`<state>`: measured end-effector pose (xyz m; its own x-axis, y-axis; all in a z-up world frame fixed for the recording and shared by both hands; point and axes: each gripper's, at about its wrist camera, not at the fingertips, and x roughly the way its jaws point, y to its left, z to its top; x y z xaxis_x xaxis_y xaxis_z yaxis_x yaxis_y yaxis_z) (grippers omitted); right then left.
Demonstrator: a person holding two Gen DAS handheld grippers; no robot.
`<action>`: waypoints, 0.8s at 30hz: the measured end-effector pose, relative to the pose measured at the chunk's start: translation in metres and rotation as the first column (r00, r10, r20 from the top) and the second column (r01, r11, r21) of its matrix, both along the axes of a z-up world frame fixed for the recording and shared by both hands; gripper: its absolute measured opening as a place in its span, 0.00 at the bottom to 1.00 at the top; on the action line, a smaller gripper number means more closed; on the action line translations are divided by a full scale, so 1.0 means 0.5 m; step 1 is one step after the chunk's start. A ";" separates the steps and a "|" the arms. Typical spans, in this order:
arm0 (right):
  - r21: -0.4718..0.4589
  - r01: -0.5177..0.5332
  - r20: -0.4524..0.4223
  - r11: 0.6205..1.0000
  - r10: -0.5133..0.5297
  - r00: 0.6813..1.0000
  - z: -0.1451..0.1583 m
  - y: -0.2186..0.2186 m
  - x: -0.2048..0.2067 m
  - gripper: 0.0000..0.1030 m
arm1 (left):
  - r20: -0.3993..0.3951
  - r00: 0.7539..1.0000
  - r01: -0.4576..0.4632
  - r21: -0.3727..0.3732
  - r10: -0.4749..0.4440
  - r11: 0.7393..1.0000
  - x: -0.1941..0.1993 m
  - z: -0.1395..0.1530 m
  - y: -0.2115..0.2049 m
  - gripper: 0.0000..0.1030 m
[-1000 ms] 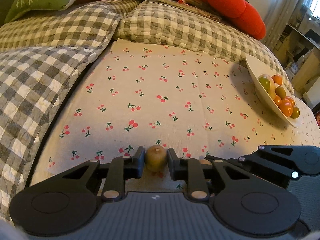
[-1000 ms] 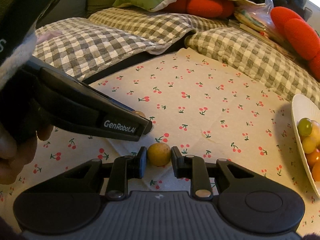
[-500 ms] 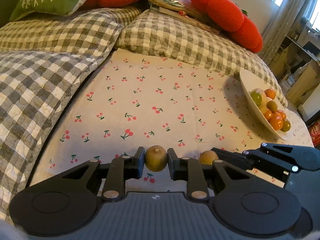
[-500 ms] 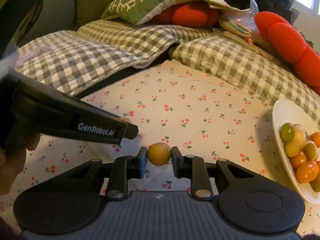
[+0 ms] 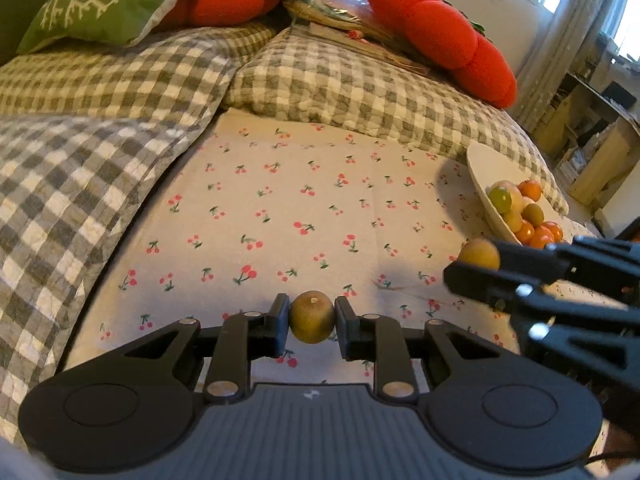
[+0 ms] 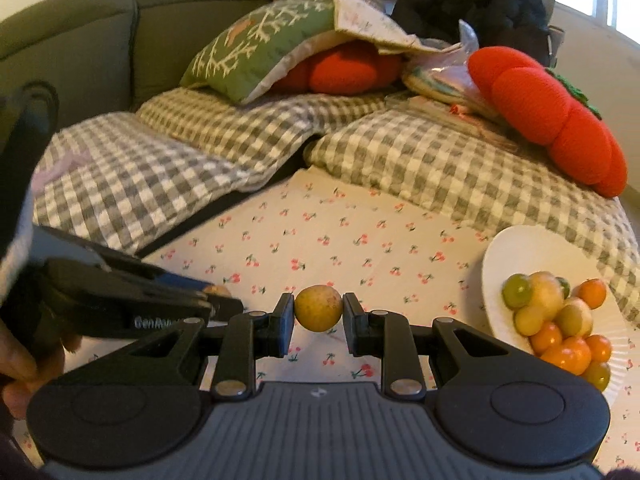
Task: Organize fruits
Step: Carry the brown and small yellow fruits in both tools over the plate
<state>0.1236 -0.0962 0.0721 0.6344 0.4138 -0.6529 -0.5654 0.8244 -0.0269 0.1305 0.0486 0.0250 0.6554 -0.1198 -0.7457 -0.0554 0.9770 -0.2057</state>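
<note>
A brownish-green fruit (image 5: 312, 322) sits pinched between the two pads of the left gripper (image 5: 311, 326), held clear above the cherry-print cloth (image 5: 280, 208). Just to its right, a yellow fruit (image 6: 319, 308) is clamped the same way in the right gripper (image 6: 319, 312), both pads pressing its sides; from the left wrist view that fruit (image 5: 479, 254) shows at the tip of the right gripper (image 5: 476, 264), close to the near edge of the white bowl (image 5: 486, 168). The bowl (image 6: 520, 248) rests on the cloth at the right and holds a heap of green, yellow and orange fruits (image 6: 560, 320). Behind the cloth lie grey-checked cushions (image 6: 440, 160), a green leaf-patterned pillow (image 6: 264, 44) and a red tomato-shaped cushion (image 6: 548, 112). A person's fingers (image 6: 16, 364) grip the left tool at the frame's left edge.
</note>
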 end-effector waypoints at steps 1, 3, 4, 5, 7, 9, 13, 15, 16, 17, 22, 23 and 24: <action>0.007 0.007 0.000 1.000 -0.007 1.000 0.004 -0.007 0.003 0.22 | 0.004 1.000 0.004 0.008 -0.004 1.000 0.002 0.004 -0.005 0.17; 0.024 0.028 -0.002 0.999 -0.028 1.000 0.010 -0.024 0.009 0.22 | 0.007 1.000 0.020 0.016 -0.020 1.000 0.004 0.012 -0.020 0.17; 0.033 0.039 -0.004 0.999 -0.039 0.999 0.012 -0.033 0.013 0.22 | 0.009 1.000 0.027 0.019 -0.027 0.999 0.004 0.016 -0.027 0.17; 0.040 0.048 -0.005 0.998 -0.048 0.999 0.014 -0.040 0.015 0.22 | 0.010 0.999 0.034 0.022 -0.034 0.999 0.006 0.019 -0.036 0.17; 0.058 0.070 -0.008 0.996 -0.070 0.998 0.020 -0.056 0.021 0.22 | 0.013 0.999 0.043 0.013 -0.043 0.999 0.012 0.025 -0.053 0.17; 0.077 0.087 -0.008 0.993 -0.086 0.996 0.027 -0.072 0.025 0.22 | 0.019 0.998 0.057 0.002 -0.057 0.998 0.018 0.033 -0.072 0.17; 0.130 0.123 -0.005 0.984 -0.123 0.992 0.049 -0.110 0.034 0.22 | 0.041 0.994 0.097 0.003 -0.097 0.995 0.029 0.053 -0.117 0.17; 0.162 0.147 -0.004 0.976 -0.149 0.989 0.061 -0.135 0.043 0.22 | 0.051 0.993 0.107 -0.003 -0.106 0.994 0.036 0.063 -0.132 0.17; 0.178 0.162 0.000 0.970 -0.165 0.986 0.067 -0.149 0.046 0.22 | 0.055 0.992 0.111 -0.011 -0.110 0.994 0.039 0.068 -0.139 0.17; 0.195 0.178 0.007 0.965 -0.183 0.983 0.073 -0.163 0.048 0.22 | 0.060 0.992 0.114 -0.021 -0.113 0.993 0.042 0.073 -0.143 0.17; 0.282 0.272 0.013 0.920 -0.287 0.958 0.102 -0.252 0.065 0.22 | 0.082 0.990 0.119 -0.060 -0.114 0.991 0.069 0.091 -0.151 0.17; 0.302 0.293 0.010 0.907 -0.310 0.951 0.106 -0.273 0.069 0.22 | 0.093 0.989 0.123 -0.054 -0.118 0.991 0.074 0.096 -0.156 0.17; 0.326 0.321 0.002 0.889 -0.341 0.940 0.108 -0.296 0.074 0.22 | 0.103 0.987 0.131 -0.048 -0.126 0.990 0.080 0.100 -0.163 0.17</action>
